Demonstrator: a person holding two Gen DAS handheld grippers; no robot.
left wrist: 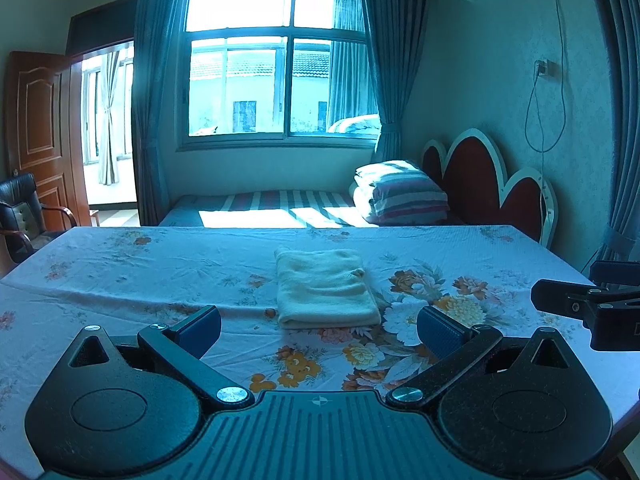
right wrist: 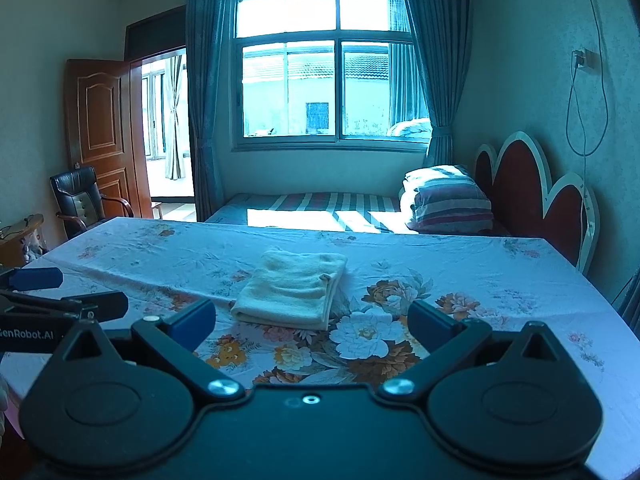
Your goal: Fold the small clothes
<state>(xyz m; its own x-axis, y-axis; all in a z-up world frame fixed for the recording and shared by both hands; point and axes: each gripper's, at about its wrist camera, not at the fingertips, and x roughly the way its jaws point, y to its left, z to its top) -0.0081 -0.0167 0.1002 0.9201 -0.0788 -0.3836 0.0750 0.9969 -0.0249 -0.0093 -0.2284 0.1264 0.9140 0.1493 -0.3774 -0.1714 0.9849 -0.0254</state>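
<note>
A cream cloth [left wrist: 325, 290] lies folded into a small thick rectangle on the floral tablecloth [left wrist: 140, 264]; it also shows in the right wrist view [right wrist: 292, 288]. My left gripper [left wrist: 319, 330] is open and empty, just short of the cloth's near edge. My right gripper [right wrist: 312, 320] is open and empty, also just short of the cloth. Each gripper shows at the edge of the other's view: the right one [left wrist: 592, 304] and the left one [right wrist: 52, 292].
The table's far edge [right wrist: 360, 236] borders a striped bed [right wrist: 320, 204] with a folded striped quilt [right wrist: 448, 200] and a red headboard [right wrist: 532, 192]. A black chair [right wrist: 80, 200] and a wooden door [right wrist: 100, 120] stand at left.
</note>
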